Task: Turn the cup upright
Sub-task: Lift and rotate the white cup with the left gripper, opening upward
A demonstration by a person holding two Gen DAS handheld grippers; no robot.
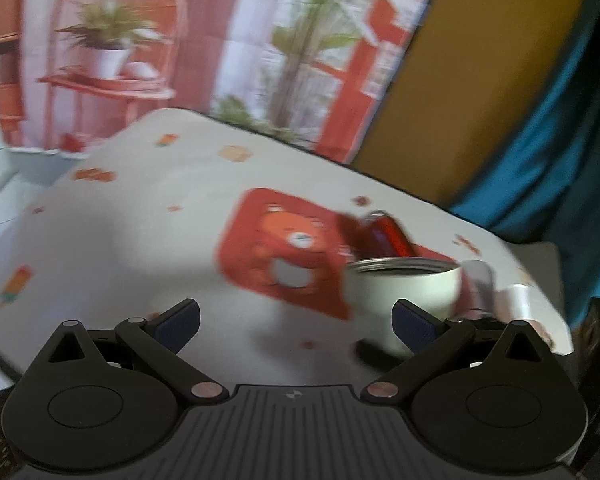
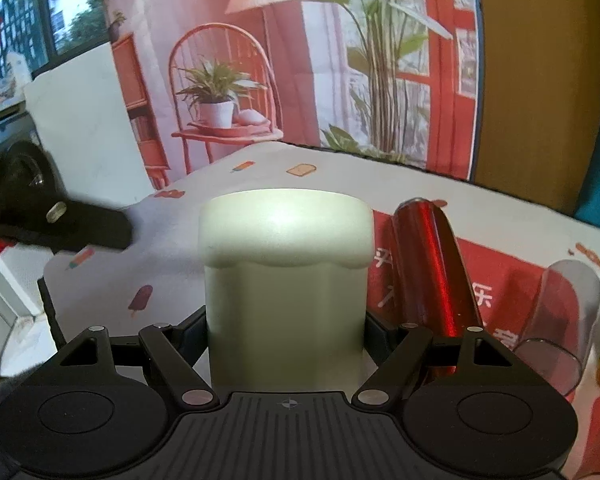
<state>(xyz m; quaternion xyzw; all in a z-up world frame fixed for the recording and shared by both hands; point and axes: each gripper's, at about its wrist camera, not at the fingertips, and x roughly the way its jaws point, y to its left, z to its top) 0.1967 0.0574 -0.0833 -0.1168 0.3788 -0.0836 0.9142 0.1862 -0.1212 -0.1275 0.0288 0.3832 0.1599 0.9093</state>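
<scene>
Gripping cup (image 2: pixel 286 280) | right gripper (image 2: pixel 286 332) pads hidden | left gripper (image 1: pixel 296 322) spread

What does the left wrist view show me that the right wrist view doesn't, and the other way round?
Only the left wrist view: the pale green cup has its open mouth facing up, and the left gripper is open and apart from it. The picture is blurred.

Only the right wrist view: the right gripper is shut on the cup's lower wall, and the cup's wider scalloped band sits toward the top. A window shows at the far left.

Both: the shiny red cylinder, the clear grey tumbler lying on its side, the red printed mat and the white patterned tablecloth.
</scene>
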